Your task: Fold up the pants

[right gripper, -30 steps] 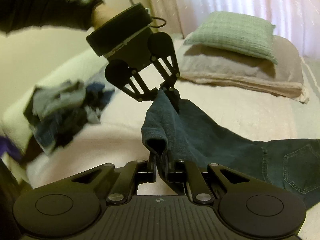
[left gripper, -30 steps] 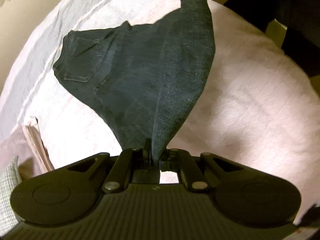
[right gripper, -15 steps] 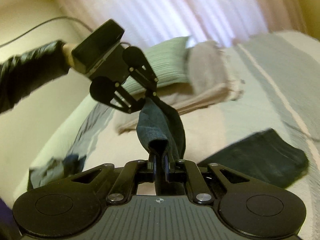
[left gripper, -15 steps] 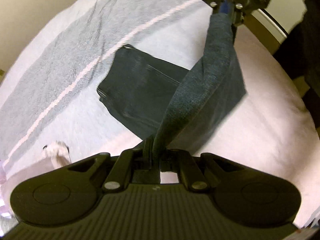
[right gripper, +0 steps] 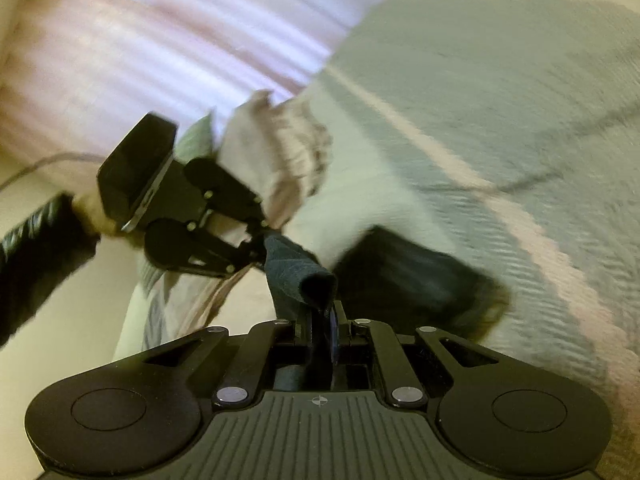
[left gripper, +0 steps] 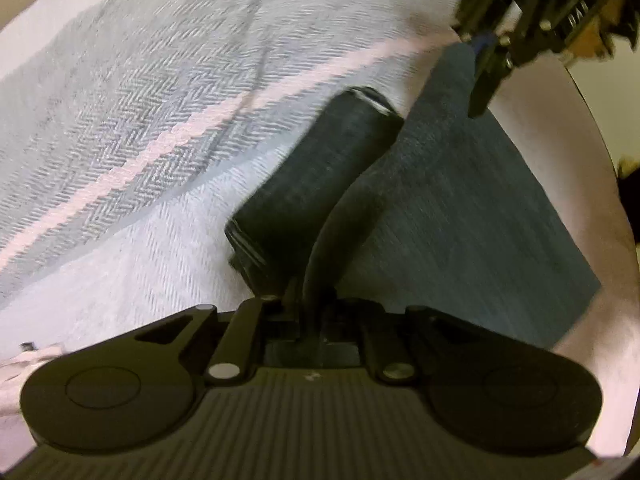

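Note:
Dark blue denim pants (left gripper: 460,220) lie folded on the bed, the lower layer's end (left gripper: 320,184) sticking out to the left. My left gripper (left gripper: 310,300) points down and pinches one corner of the top layer; its jaws are opening slightly with the denim still between them. My right gripper (left gripper: 486,80) holds the other corner at the upper right. In the right wrist view my right gripper (right gripper: 322,316) is shut on a fold of the pants (right gripper: 298,276), and the left gripper (right gripper: 262,240) grips the same edge just beyond. Motion blurs both views.
The bed cover (left gripper: 140,120) is grey herringbone with a pink stripe. Pillows (right gripper: 280,148) lie at the head of the bed before a pale curtain (right gripper: 180,40). A person's dark sleeve (right gripper: 32,256) reaches in from the left. The bed's edge (left gripper: 592,120) runs down the right.
Both grippers swept the held pants edge across the bed and downward. The lifted denim came down over the rest, covering the back-pocket part. The right gripper rolled.

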Demonstrator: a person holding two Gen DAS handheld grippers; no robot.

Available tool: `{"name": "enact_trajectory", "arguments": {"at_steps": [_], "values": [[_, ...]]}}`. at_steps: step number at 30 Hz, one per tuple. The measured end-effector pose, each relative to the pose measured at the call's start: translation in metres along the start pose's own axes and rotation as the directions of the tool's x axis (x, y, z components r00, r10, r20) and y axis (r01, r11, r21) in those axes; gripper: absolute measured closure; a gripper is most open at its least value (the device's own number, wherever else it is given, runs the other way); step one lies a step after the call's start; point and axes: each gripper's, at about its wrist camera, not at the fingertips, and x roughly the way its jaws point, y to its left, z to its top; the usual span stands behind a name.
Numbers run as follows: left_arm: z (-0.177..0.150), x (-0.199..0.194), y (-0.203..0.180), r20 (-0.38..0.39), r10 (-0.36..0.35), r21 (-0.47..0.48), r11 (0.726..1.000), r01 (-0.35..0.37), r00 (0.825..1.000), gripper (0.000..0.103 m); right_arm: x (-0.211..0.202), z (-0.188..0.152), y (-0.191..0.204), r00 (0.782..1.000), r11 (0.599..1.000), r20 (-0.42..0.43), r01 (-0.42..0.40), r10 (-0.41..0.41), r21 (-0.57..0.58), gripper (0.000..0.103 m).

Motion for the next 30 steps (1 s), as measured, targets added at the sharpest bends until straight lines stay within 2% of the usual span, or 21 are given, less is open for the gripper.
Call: {"name": "enact_trajectory", "arguments": {"at_steps": [2, 3, 4, 7, 10, 11, 13, 14, 16, 17, 18, 19, 20, 21, 22, 24, 26, 30], "values": [[0.002, 0.012, 0.01, 0.015, -0.007, -0.032, 0.999, 0.008, 1.0, 0.091, 0.005, -0.001, -0.021, 1.0, 0.998, 0.009, 0.023, -0.024, 0.054, 0.098], [0.004, 0.02, 0.016, 0.028, 0.0, -0.054, 0.999, 0.002, 1.0, 0.082, 0.006, -0.002, -0.03, 0.999, 0.996, 0.012, 0.039, -0.04, 0.078, 0.098], [0.005, 0.026, 0.022, 0.044, 0.017, -0.092, 0.996, -0.013, 0.999, 0.076, 0.007, -0.004, -0.038, 0.998, 0.993, 0.013, 0.062, -0.064, 0.103, 0.098], [-0.001, 0.036, 0.041, 0.091, 0.049, -0.219, 0.975, -0.028, 0.995, 0.068, 0.003, -0.012, -0.046, 0.992, 0.983, 0.028, 0.114, -0.12, 0.142, 0.096], [-0.018, 0.028, 0.053, 0.141, 0.092, -0.343, 0.939, -0.038, 0.986, 0.066, -0.006, -0.019, -0.038, 0.981, 0.974, 0.07, 0.171, -0.183, 0.148, 0.091], [-0.027, 0.023, 0.056, 0.162, 0.114, -0.397, 0.917, -0.041, 0.98, 0.065, -0.008, -0.021, -0.033, 0.974, 0.968, 0.084, 0.197, -0.212, 0.153, 0.089], [-0.044, 0.013, 0.055, 0.201, 0.138, -0.469, 0.883, -0.028, 0.97, 0.065, -0.019, -0.025, -0.021, 0.945, 0.948, 0.139, 0.273, -0.296, 0.161, 0.078], [-0.052, 0.008, 0.052, 0.209, 0.155, -0.489, 0.872, -0.034, 0.966, 0.066, -0.022, -0.026, -0.014, 0.932, 0.944, 0.175, 0.292, -0.318, 0.156, 0.077], [-0.066, -0.002, 0.041, 0.229, 0.2, -0.518, 0.854, -0.055, 0.953, 0.066, -0.032, -0.03, 0.005, 0.889, 0.921, 0.247, 0.36, -0.386, 0.147, 0.077], [-0.069, -0.006, 0.035, 0.248, 0.197, -0.526, 0.85, -0.039, 0.949, 0.066, -0.037, -0.033, 0.017, 0.883, 0.931, 0.296, 0.344, -0.366, 0.123, 0.077], [-0.073, -0.01, 0.028, 0.259, 0.218, -0.543, 0.838, -0.045, 0.941, 0.066, -0.037, -0.034, 0.026, 0.894, 0.948, 0.316, 0.307, -0.318, 0.086, 0.077], [-0.076, -0.012, 0.023, 0.278, 0.234, -0.559, 0.828, -0.041, 0.932, 0.067, -0.029, -0.034, 0.034, 0.912, 0.96, 0.301, 0.278, -0.277, 0.042, 0.077], [-0.078, -0.013, 0.019, 0.318, 0.223, -0.564, 0.826, -0.005, 0.921, 0.067, -0.019, -0.034, 0.039, 0.935, 0.968, 0.26, 0.252, -0.242, -0.004, 0.077], [-0.078, -0.011, 0.016, 0.353, 0.207, -0.57, 0.821, 0.034, 0.912, 0.066, -0.007, -0.033, 0.039, 0.948, 0.97, 0.224, 0.241, -0.228, -0.033, 0.077], [-0.075, -0.006, 0.015, 0.366, 0.2, -0.578, 0.814, 0.053, 0.909, 0.067, 0.004, -0.033, 0.034, 0.948, 0.964, 0.201, 0.26, -0.246, -0.047, 0.077], [-0.065, 0.011, 0.013, 0.364, 0.202, -0.574, 0.818, 0.048, 0.909, 0.067, 0.018, -0.032, 0.011, 0.936, 0.951, 0.181, 0.307, -0.3, -0.012, 0.077], [-0.058, 0.031, 0.02, 0.36, 0.211, -0.602, 0.797, 0.053, 0.909, 0.068, 0.023, -0.032, -0.013, 0.936, 0.952, 0.174, 0.301, -0.305, 0.048, 0.077], [-0.058, 0.075, 0.036, 0.326, 0.215, -0.646, 0.762, 0.05, 0.921, 0.061, 0.026, -0.036, -0.026, 0.94, 0.956, 0.176, 0.295, -0.292, 0.013, 0.078]]}}
